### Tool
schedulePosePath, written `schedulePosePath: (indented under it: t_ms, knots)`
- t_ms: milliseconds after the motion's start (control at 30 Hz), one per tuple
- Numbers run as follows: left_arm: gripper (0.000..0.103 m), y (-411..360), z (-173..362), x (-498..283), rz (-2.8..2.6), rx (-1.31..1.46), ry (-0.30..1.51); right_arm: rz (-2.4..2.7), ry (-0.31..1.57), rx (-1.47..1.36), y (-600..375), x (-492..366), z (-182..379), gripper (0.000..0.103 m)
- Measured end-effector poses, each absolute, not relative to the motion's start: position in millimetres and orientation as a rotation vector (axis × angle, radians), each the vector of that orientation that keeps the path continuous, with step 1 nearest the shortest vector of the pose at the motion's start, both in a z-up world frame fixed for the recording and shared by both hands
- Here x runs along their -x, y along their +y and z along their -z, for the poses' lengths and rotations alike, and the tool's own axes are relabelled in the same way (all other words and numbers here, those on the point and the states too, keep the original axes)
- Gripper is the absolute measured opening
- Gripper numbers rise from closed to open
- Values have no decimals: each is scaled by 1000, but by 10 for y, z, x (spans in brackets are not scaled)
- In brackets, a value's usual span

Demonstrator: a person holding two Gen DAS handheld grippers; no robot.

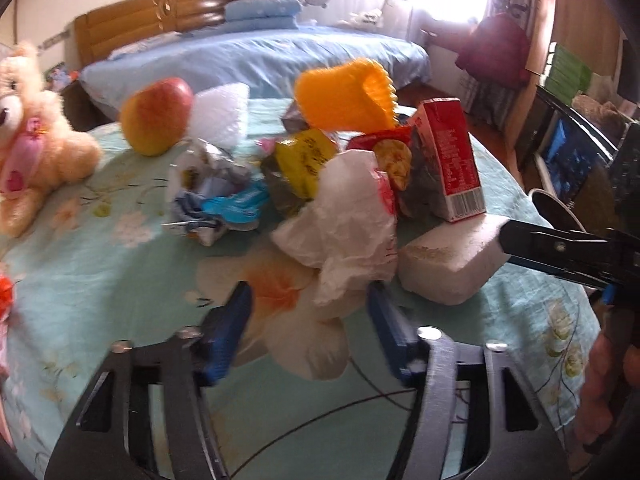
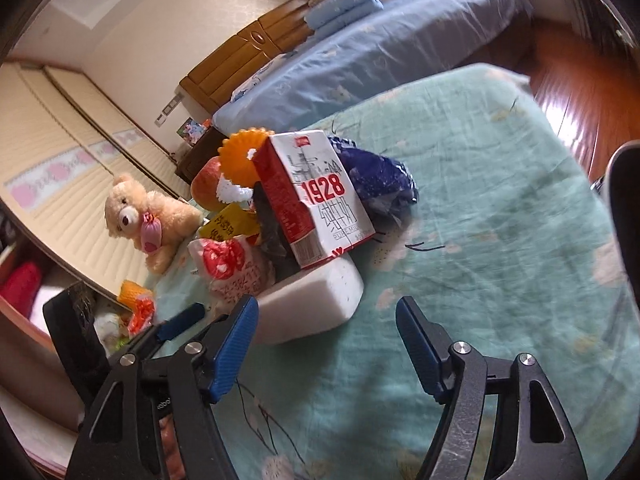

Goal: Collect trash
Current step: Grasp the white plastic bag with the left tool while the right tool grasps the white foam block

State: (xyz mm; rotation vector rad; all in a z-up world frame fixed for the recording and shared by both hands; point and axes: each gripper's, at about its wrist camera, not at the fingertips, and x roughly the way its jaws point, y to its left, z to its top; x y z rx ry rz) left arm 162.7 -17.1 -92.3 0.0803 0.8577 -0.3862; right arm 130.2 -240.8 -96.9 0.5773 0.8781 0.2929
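A heap of trash lies on the table's teal flowered cloth (image 1: 120, 280). A crumpled white plastic bag (image 1: 348, 220) is nearest, just beyond my open, empty left gripper (image 1: 310, 300). Behind it are a red and white milk carton (image 1: 452, 156), a yellow wrapper (image 1: 304, 156), a crumpled blue and silver wrapper (image 1: 212, 196) and a white foam block (image 1: 452, 264). My right gripper (image 2: 326, 312) is open and empty; its left finger is beside the foam block (image 2: 320, 300), below the carton (image 2: 316, 200). A dark blue wrapper (image 2: 380, 176) lies behind the carton.
A teddy bear (image 1: 28, 140) sits at the table's left, also in the right wrist view (image 2: 148, 216). An apple (image 1: 156, 116) and an orange ridged cup (image 1: 344, 92) stand behind the heap. A blue bed (image 1: 256, 56) lies beyond. The table edge and wood floor (image 2: 580, 80) are right.
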Motion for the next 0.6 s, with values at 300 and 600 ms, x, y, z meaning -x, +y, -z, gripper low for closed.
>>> schedulePosePath:
  t_ms: [300, 600]
  knots:
    - [1, -197, 854, -1496, 435, -61, 820, -354, 854, -580, -2395, -1094, 927, 24]
    - [1, -233, 786, -1154, 460, -15, 806, -289, 784, -548, -2657, -636, 808, 22]
